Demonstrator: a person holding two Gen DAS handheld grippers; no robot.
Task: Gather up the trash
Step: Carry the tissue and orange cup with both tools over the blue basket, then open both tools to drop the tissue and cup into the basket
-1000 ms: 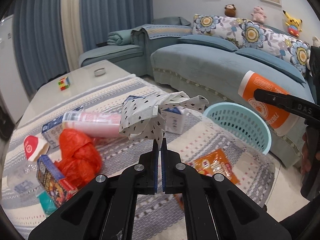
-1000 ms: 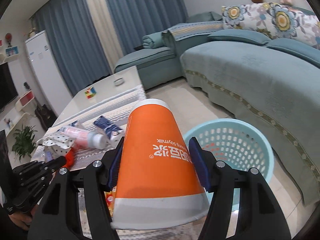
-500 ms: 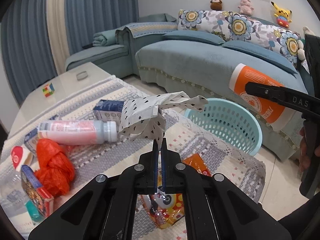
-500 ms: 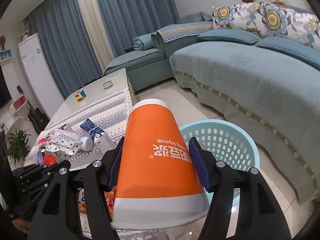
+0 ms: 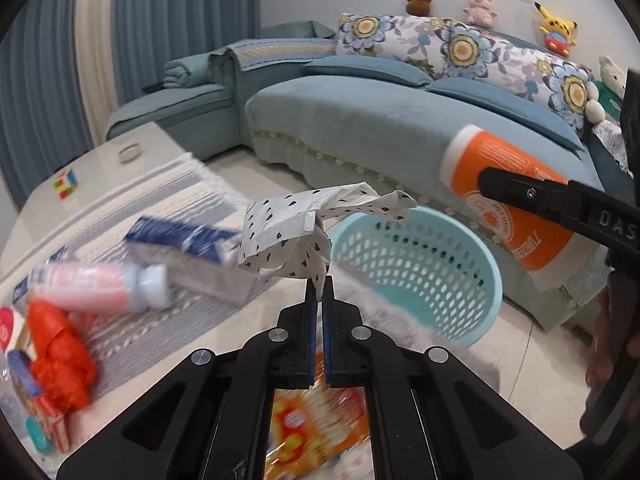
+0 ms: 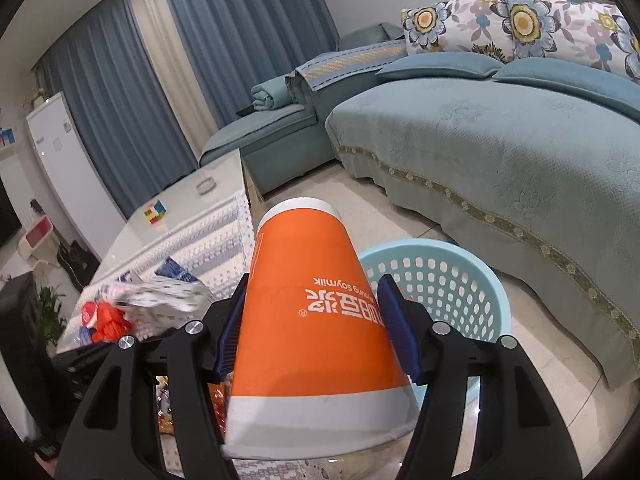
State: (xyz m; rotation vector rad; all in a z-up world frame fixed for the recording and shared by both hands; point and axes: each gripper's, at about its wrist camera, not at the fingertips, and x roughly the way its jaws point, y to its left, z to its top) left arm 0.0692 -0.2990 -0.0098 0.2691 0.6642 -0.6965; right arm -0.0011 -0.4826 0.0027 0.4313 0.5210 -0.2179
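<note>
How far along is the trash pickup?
Done: nothing visible inside the basket. In hand: left claw pinches spotted paper; right claw grips the orange cup. Left on the table: pink bottle, red bag, blue carton.

Crumpled spotted paper (image 5: 296,236) pinched aloft; orange cup (image 6: 316,320) clamped, beside blue basket (image 6: 452,276)

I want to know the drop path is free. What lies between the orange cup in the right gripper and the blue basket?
Nothing: in the right wrist view the orange cup hangs beside the basket rim with only bare floor beyond.
</note>
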